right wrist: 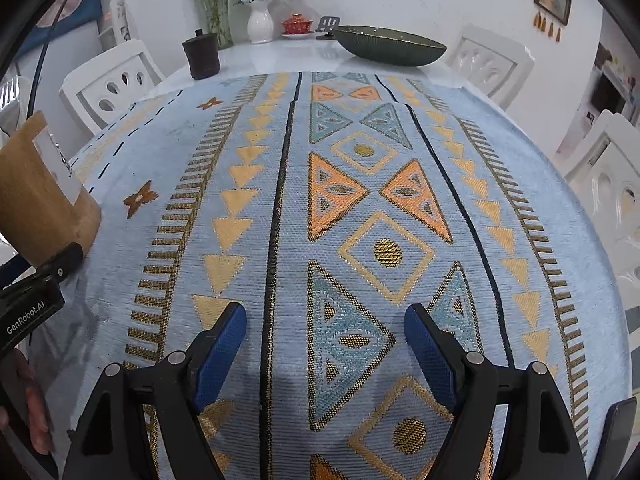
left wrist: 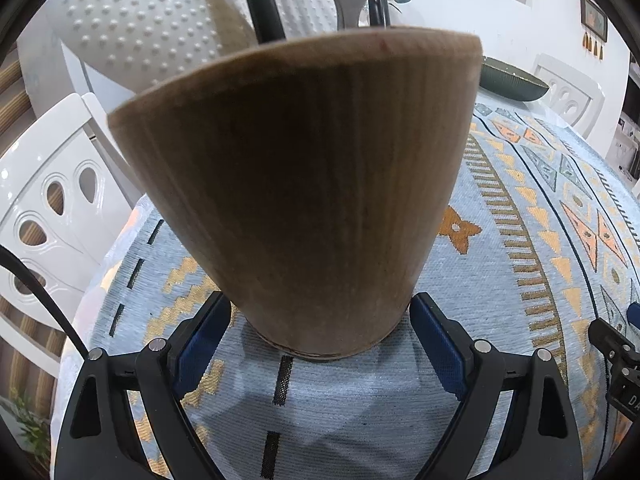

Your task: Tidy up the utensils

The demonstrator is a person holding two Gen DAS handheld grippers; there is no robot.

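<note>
A wooden utensil holder (left wrist: 304,184) stands on the patterned tablecloth and fills the left wrist view. My left gripper (left wrist: 320,308) is shut on it low down, a blue pad against each side of its base. Dark and grey utensil handles (left wrist: 260,0) rise behind its rim; their ends are hidden. In the right wrist view the holder (right wrist: 36,208) sits at the far left edge, with the left gripper's black body (right wrist: 32,304) below it. My right gripper (right wrist: 324,320) hovers open over the cloth, nothing between its fingers. A slotted spatula (right wrist: 328,23) lies far back.
At the table's far end stand a dark green bowl (right wrist: 388,46), a dark lidded cup (right wrist: 200,56), a white vase of flowers (right wrist: 260,20) and a red lidded dish (right wrist: 297,24). White chairs (right wrist: 112,84) ring the table. The tablecloth (right wrist: 360,200) stretches ahead.
</note>
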